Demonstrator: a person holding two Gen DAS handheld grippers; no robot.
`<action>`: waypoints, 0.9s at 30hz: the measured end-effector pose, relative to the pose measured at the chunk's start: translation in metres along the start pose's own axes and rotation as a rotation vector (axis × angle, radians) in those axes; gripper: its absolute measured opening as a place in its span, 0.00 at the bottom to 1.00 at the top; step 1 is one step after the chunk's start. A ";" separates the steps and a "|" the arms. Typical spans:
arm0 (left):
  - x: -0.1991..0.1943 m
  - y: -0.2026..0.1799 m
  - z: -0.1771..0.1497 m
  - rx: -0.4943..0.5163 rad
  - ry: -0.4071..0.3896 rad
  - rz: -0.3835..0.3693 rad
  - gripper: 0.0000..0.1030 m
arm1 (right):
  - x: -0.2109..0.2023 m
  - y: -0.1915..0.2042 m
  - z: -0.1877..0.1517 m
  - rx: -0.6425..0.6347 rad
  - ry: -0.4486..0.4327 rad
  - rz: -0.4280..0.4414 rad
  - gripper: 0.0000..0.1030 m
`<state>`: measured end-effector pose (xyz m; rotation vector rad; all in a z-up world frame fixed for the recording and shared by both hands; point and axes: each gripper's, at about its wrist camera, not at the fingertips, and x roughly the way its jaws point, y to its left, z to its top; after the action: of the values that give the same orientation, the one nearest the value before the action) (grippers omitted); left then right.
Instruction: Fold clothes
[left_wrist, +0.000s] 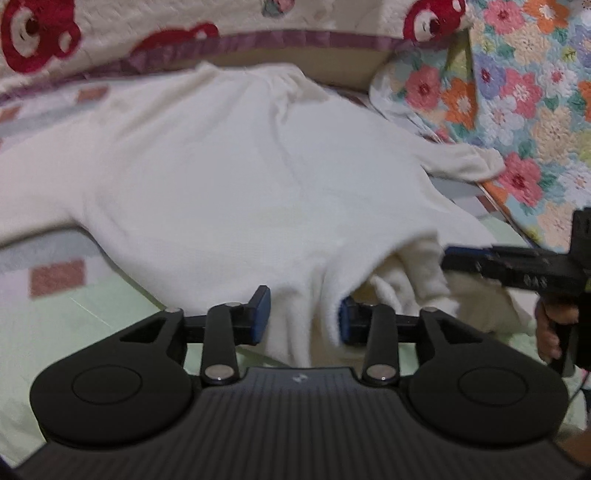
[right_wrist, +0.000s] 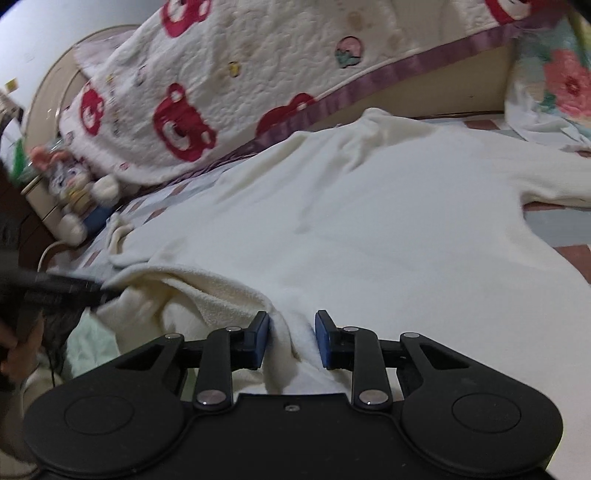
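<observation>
Across the middle of both views, a white fleecy long-sleeved top lies spread on a patchwork bed sheet, sleeves out, not yet folded. At its bunched lower hem, the left gripper stands open around fabric; the right gripper straddles a fold, pads apparently unclamped.
</observation>
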<state>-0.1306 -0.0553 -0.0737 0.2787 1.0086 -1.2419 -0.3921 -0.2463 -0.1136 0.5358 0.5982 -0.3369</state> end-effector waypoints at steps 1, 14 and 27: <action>0.004 -0.001 -0.002 -0.003 0.021 -0.013 0.41 | 0.000 0.000 0.001 -0.007 0.002 -0.007 0.30; -0.052 -0.009 0.017 0.210 -0.185 0.210 0.04 | -0.119 -0.069 -0.026 -0.247 0.150 -0.229 0.45; -0.048 -0.019 0.014 0.252 -0.159 0.258 0.04 | -0.184 -0.125 -0.096 -0.108 0.063 -0.264 0.47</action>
<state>-0.1399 -0.0402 -0.0236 0.4828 0.6564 -1.1350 -0.6337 -0.2665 -0.1152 0.3642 0.7460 -0.5354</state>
